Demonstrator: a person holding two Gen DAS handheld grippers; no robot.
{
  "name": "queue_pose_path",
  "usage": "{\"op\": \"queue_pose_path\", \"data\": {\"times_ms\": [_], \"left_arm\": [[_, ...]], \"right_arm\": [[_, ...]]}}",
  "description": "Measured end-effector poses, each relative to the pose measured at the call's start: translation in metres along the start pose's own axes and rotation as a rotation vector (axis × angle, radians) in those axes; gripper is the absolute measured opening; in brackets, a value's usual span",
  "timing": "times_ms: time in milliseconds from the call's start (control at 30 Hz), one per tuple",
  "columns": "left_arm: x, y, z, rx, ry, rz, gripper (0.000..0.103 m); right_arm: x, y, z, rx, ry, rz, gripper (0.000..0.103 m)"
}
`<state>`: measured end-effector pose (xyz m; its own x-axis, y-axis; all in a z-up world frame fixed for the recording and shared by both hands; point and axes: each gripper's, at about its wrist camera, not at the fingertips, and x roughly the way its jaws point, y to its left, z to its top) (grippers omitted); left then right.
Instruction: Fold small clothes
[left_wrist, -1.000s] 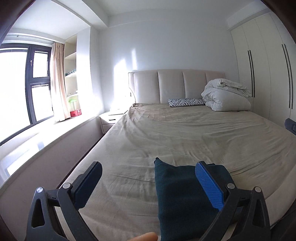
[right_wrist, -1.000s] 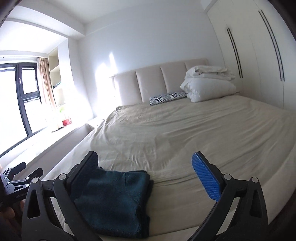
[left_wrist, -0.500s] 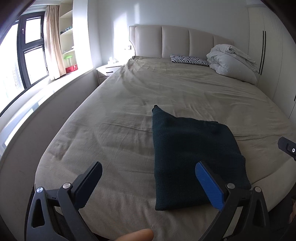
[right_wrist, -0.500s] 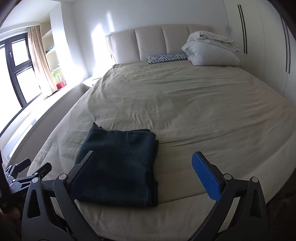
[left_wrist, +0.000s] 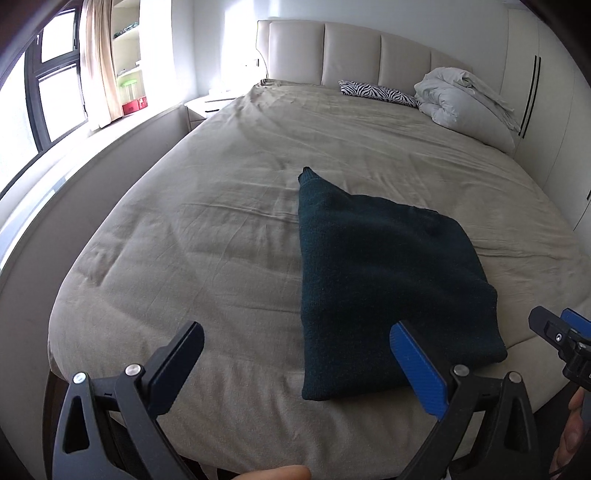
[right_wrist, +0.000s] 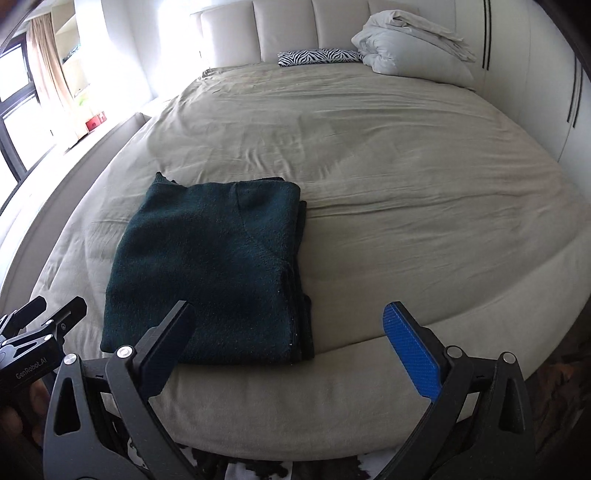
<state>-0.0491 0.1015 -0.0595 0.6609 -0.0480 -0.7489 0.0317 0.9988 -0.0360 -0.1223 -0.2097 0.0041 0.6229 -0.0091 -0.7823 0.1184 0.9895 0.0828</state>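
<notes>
The dark teal knit garment (right_wrist: 210, 273) lies folded into a thick rectangle near the foot edge of the bed (right_wrist: 369, 155), and both your claws hang above that edge with nothing in them. Your right gripper (right_wrist: 288, 347) stands wide apart, its dark finger over the garment's near right part and its blue finger over bare sheet to the right; your left gripper (left_wrist: 295, 365) is just as wide apart, with the garment ahead and to its right (only the blue finger overlaps the cloth). The bundle's long axis runs from near to far, with one small corner poking out at the far left. The right claw looks the nearer to it. The knit is soft, fuzzy and stacked in several layers along the right edge, over a wrinkled beige sheet; the fold looks finished, I judge.
</notes>
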Motion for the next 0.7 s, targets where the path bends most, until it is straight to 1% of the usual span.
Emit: {"op": "queue_pose_path", "data": {"times_ms": [700], "left_arm": [[0.0031, -0.0024, -0.0020, 0.009, 0.009, -0.005, 0.103]], "right_arm": [[0.0027, 0.0048, -0.0068, -0.017, 0.028, -0.003, 0.103]]}}
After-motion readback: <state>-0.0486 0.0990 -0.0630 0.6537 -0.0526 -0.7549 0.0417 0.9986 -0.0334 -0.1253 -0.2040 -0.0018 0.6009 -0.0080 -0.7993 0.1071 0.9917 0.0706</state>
